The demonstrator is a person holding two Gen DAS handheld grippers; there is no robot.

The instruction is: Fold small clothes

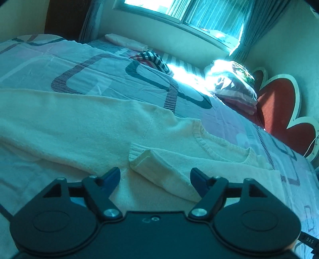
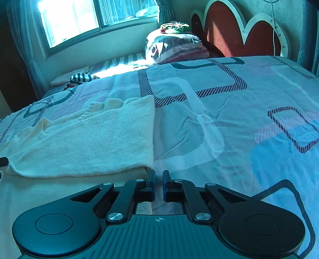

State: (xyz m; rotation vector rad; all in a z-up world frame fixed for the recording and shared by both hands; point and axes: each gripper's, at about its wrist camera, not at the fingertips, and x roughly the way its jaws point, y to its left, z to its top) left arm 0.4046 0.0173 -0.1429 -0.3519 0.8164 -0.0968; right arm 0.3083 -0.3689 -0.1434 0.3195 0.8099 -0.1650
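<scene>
A cream knit sweater (image 1: 83, 123) lies flat on the patterned bedspread (image 1: 111, 79). One sleeve is folded over the body, with its ribbed cuff (image 1: 143, 157) just ahead of my left gripper (image 1: 155, 175), which is open and empty above the sweater. In the right wrist view the sweater (image 2: 95, 139) has a folded edge at its right side. My right gripper (image 2: 159, 175) sits at that edge's near corner with its jaws nearly together and a narrow gap between them; nothing shows between them.
A striped garment (image 1: 155, 59) lies further back on the bed. Folded bedding (image 2: 175, 47) is stacked by the red heart-shaped headboard (image 2: 225, 29). A window (image 2: 95, 18) with curtains is behind the bed. Open bedspread (image 2: 239, 123) lies to the sweater's right.
</scene>
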